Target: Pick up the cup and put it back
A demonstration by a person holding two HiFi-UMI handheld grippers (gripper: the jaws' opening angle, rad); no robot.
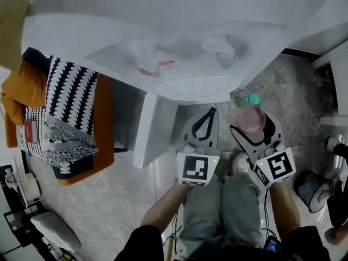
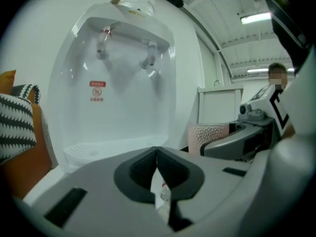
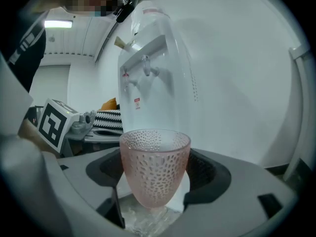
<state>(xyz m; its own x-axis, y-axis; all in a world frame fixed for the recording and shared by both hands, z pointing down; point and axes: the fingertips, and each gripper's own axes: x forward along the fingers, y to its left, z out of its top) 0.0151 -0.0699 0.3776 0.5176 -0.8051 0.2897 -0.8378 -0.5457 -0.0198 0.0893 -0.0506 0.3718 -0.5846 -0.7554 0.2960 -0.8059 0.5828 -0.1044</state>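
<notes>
The right gripper (image 3: 157,181) clamps a pink dimpled glass cup (image 3: 155,166) upright before a white water dispenser (image 1: 179,64). The left gripper (image 2: 157,174) is beside it, jaws together and empty.

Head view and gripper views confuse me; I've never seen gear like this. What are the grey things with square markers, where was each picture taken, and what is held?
No robot here: a person holds a two-jaw gripper in each hand; the marker cubes are part of them. The head view comes from a camera on the person's head, looking down at both grippers. The other two views come from cameras riding on each gripper, looking along its jaws. The left gripper has its jaws closed on nothing. The right gripper clamps a pink dimpled cup, upright and lifted. Ahead stands a white water dispenser with two taps and a drip tray; the cup is held off that tray, nearer the person.
</notes>
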